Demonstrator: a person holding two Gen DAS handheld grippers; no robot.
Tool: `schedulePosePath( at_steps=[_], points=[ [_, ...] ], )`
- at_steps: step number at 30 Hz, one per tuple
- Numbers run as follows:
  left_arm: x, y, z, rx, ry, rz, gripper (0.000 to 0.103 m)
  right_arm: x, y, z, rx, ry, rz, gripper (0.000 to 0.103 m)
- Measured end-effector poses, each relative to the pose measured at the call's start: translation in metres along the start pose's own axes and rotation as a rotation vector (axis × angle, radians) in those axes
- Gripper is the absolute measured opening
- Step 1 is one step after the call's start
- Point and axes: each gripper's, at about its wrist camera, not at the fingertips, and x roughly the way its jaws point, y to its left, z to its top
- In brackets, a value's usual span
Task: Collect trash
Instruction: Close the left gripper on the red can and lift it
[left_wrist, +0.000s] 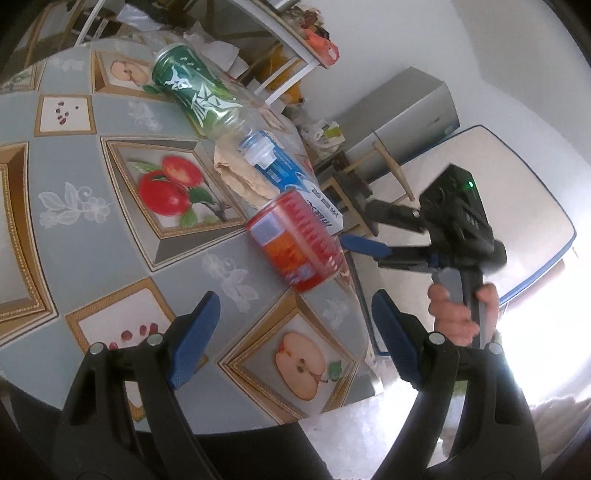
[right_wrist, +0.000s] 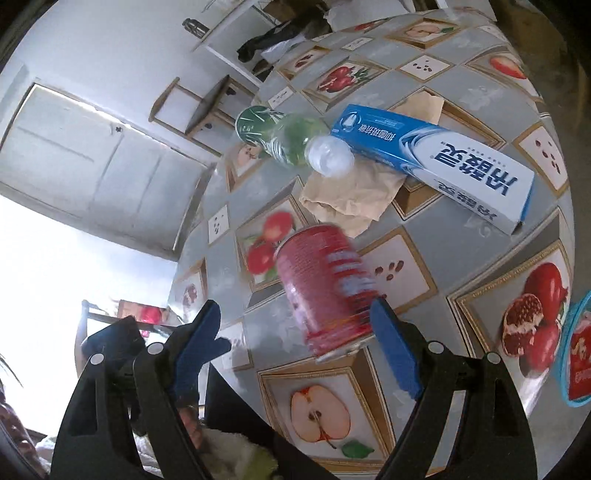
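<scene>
The red can (right_wrist: 325, 291) lies on its side on the tabletop (left_wrist: 85, 229), near the edge closest to both cameras; it appears motion-blurred in the right wrist view. The right gripper (right_wrist: 295, 332) is spread wide, with the can between its two blue fingers and close to the right-hand finger (right_wrist: 395, 350); contact cannot be confirmed. In the left wrist view the same can (left_wrist: 295, 243) sits ahead of the left gripper (left_wrist: 291, 332), which is also spread wide and holds nothing. Beyond the can lies a crumpled brown paper bag (right_wrist: 354, 195), with a clear plastic bottle bearing a green label (right_wrist: 288, 138) lying partly over it. A blue-and-white toothpaste box (right_wrist: 436, 158) rests just beside the bottle, one end over the bag. The tabletop carries a grey cloth printed with framed fruit pictures. At the right edge of the right wrist view, a blue-rimmed container (right_wrist: 576, 350) is partly visible. The right hand (left_wrist: 461, 314) grips the tool handle off the tabletop edge.
</scene>
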Motion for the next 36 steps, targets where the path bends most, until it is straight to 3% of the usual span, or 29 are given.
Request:
schedulePosePath(
  at_steps=[3,9,16,36],
  points=[
    [0.005,0.007,0.008,-0.043,0.012,-0.016,0.080,0.008,-0.010,0.002,0.061,0.007,0.030,0.081],
    [0.009,0.028,0.012,-0.163,0.034,-0.039,0.080,0.039,-0.015,-0.002,0.170,0.074,0.206,0.075],
    [0.007,0.037,0.012,-0.200,0.032,-0.042,0.078,0.056,-0.013,-0.022,0.256,0.154,0.403,0.074],
    [0.018,0.056,0.024,-0.322,0.067,0.021,0.060,0.079,-0.027,-0.061,0.362,0.213,0.514,0.070]
  ],
)
